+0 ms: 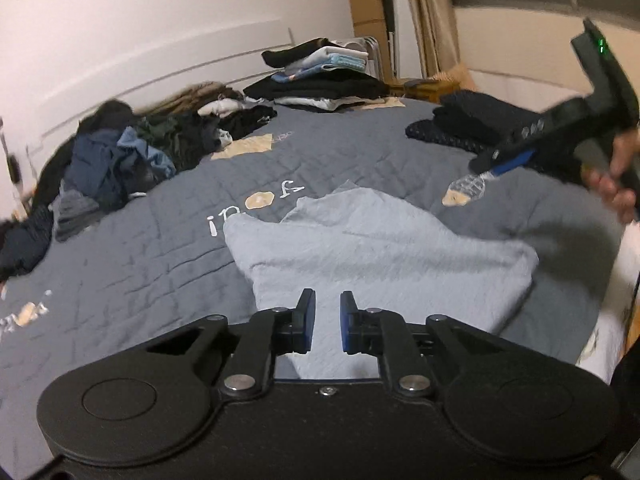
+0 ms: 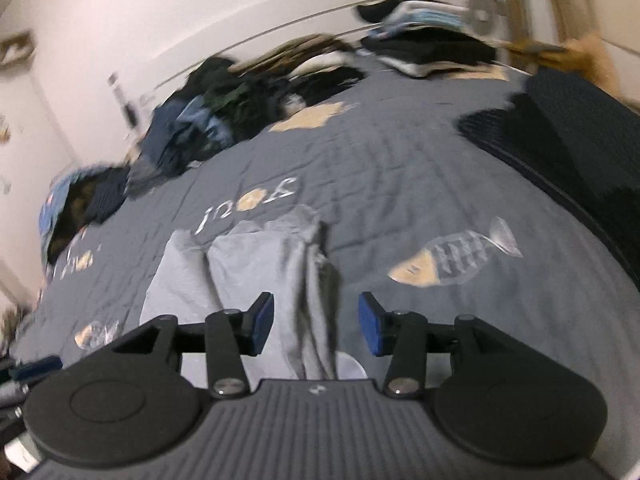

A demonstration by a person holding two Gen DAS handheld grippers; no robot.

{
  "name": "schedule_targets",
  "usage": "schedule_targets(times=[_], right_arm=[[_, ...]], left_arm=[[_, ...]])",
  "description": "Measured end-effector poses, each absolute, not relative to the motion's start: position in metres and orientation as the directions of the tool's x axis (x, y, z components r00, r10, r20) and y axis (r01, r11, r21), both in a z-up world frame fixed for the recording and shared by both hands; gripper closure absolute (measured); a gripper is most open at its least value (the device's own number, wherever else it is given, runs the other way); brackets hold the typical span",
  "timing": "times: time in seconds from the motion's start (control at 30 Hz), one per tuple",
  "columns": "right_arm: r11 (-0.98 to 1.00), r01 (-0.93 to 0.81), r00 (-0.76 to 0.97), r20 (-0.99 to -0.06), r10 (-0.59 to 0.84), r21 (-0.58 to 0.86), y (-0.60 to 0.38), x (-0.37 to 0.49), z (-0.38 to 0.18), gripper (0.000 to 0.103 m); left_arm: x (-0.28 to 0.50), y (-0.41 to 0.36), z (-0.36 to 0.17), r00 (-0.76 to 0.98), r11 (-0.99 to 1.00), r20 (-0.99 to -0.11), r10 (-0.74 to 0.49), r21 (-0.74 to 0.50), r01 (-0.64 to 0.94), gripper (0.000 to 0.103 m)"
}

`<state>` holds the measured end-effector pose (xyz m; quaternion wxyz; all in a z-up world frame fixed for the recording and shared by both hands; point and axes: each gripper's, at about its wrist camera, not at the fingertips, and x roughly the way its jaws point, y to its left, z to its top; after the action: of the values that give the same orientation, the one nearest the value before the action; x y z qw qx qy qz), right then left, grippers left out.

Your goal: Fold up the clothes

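Lying just ahead of and beneath the left gripper (image 1: 327, 322), the light-blue garment (image 1: 372, 248) stretches away from it; both grippers gape empty, left nearer.

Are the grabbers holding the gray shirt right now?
No. The left gripper and right gripper are both open above the light gray garment; nothing is held.

White stitched letters on the grey quilt (image 1: 132, 248) look like "jour" (image 2: 250, 204), upside down; part stays unreadable.
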<state>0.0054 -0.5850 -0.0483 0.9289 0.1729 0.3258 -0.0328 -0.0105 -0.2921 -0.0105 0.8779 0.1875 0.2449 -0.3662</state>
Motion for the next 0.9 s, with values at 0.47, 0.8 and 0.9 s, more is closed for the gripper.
schedule_targets(times=[0.47, 0.8, 0.9], right_arm=[[0.981, 0.008, 0.759, -0.639, 0.12, 0.193, -0.574, 0.111, -0.065, 0.057], [0.987, -0.092, 0.75, -0.642, 0.156, 0.133, -0.561, 0.156, -0.085, 0.057], [0.986, -0.09, 0.728, -0.665, 0.163, 0.143, -0.557, 0.163, -0.094, 0.057]], left_arm=[[0.092, -0.293, -0.033, 0.459, 0.668, -0.549, -0.698, -0.271, 0.693, 0.068], [0.115, -0.27, -0.051, 0.439, 0.671, -0.548, -0.713, -0.35, 0.653, 0.062], [0.115, -0.268, -0.052, 0.443, 0.677, -0.553, -0.706, -0.342, 0.652, 0.062]])
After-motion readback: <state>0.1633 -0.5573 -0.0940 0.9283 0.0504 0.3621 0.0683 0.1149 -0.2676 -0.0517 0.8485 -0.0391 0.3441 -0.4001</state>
